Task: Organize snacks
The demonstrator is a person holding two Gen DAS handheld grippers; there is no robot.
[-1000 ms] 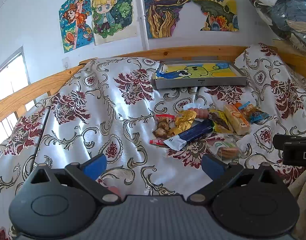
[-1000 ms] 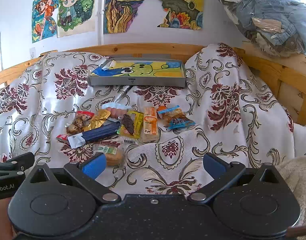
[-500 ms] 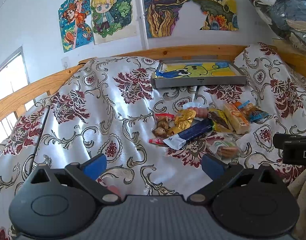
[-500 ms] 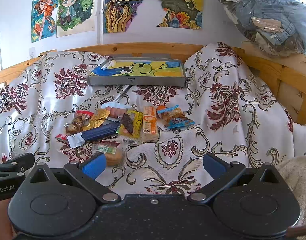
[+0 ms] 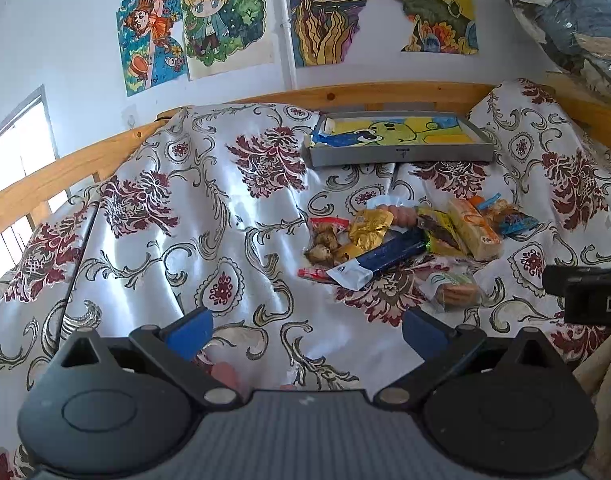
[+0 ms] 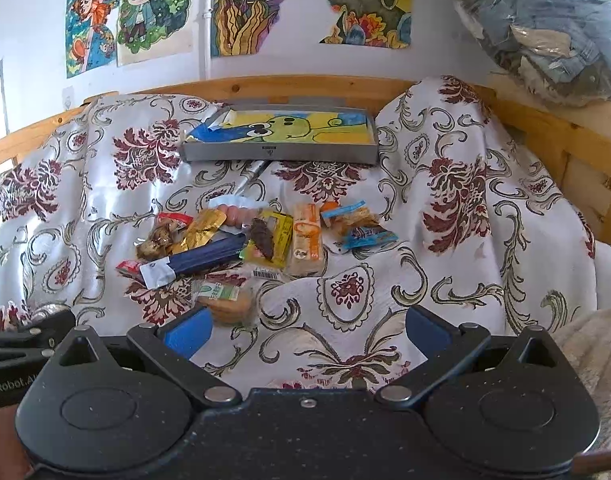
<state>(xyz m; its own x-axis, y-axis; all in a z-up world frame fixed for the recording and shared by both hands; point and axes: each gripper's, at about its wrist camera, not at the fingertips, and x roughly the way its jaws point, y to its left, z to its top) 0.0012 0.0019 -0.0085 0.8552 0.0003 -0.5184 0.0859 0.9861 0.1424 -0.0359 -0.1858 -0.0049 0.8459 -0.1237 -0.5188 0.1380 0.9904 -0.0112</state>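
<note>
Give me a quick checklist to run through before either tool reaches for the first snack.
1. Left tool open, nothing held: ok.
2. Right tool open, nothing held: ok.
3. Snack pile in plain sight on the floral cloth: ok.
4. Grey tray beyond the pile, open top: ok.
5. Cookie pack nearest the right tool, apart from the rest: ok.
6. Whether overlapping packs lift singly: cannot tell.

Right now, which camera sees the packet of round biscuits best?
The right wrist view. The packet of round biscuits lies close, just ahead of the right gripper, its green label and stacked biscuits plain. In the left wrist view the same packet sits off to the right, smaller and paler, its label hard to make out.
</note>
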